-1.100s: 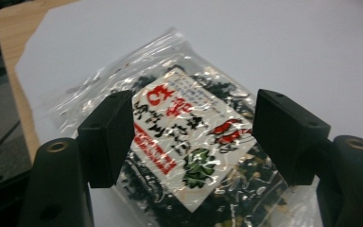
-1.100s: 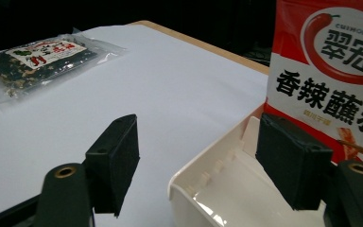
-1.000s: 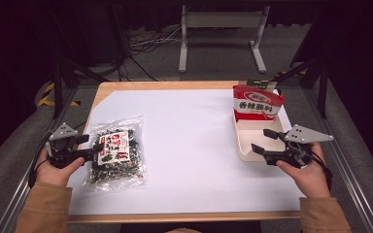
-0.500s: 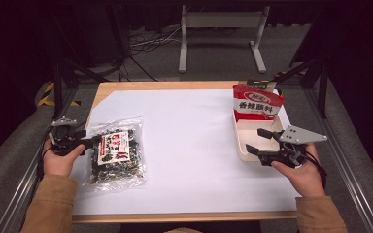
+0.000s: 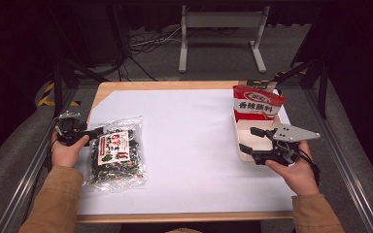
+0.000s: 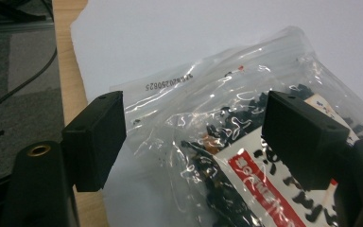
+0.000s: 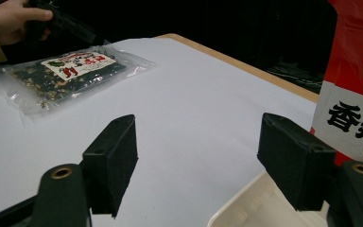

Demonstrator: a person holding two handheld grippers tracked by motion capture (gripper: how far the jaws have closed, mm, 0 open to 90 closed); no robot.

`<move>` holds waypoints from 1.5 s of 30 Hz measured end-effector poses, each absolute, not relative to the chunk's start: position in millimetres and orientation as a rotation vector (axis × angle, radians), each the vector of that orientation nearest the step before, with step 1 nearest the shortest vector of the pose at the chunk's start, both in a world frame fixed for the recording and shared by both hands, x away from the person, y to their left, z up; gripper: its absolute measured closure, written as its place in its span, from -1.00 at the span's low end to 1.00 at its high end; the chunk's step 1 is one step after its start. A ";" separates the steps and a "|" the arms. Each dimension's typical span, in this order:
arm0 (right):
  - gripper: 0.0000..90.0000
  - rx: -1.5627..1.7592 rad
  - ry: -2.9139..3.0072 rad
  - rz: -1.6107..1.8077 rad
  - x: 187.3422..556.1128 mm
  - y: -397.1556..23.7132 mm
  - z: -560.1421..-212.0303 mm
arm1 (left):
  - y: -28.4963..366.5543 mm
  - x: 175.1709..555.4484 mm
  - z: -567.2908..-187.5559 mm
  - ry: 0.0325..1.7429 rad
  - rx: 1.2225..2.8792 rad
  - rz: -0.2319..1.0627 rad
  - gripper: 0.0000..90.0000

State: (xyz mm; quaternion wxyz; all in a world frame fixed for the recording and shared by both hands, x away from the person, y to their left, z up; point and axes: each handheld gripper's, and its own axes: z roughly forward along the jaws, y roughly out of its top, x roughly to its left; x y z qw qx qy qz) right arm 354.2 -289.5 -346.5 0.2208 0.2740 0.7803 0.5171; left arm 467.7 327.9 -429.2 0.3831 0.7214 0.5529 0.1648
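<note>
The left hand-held gripper [image 6: 189,137], its jaws just opened wide, straddled the snack bag's [image 5: 115,156] corner, ready to grip. The right hand-held gripper [image 5: 250,140] waited open by the tray [image 5: 242,145].

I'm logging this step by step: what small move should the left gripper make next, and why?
Probably ease forward and close on the clear snack bag's near corner: the left gripper stands open, its jaws having just been opening, and the bag's edge lies between them, not yet pinched.

We see a clear plastic bag of dark dried bits [image 5: 116,158] with a white-and-red label, a red-and-white standing pouch with black characters [image 5: 256,103], a cream tray [image 5: 243,151], and black-jawed grippers on white paper [image 5: 189,141]
</note>
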 end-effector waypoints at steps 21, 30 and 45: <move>-0.37 0.761 2.169 1.447 352.7 -285.8 -349.5 | 326.8 483.3 -453.1 1.445 1.883 0.318 -0.66; -0.38 0.758 2.183 1.449 353.8 -283.0 -352.0 | 321.0 481.5 -449.1 1.445 1.928 0.327 -0.33; -0.39 0.756 2.201 1.453 354.2 -280.5 -354.5 | 309.4 482.0 -439.9 1.493 2.028 0.323 0.37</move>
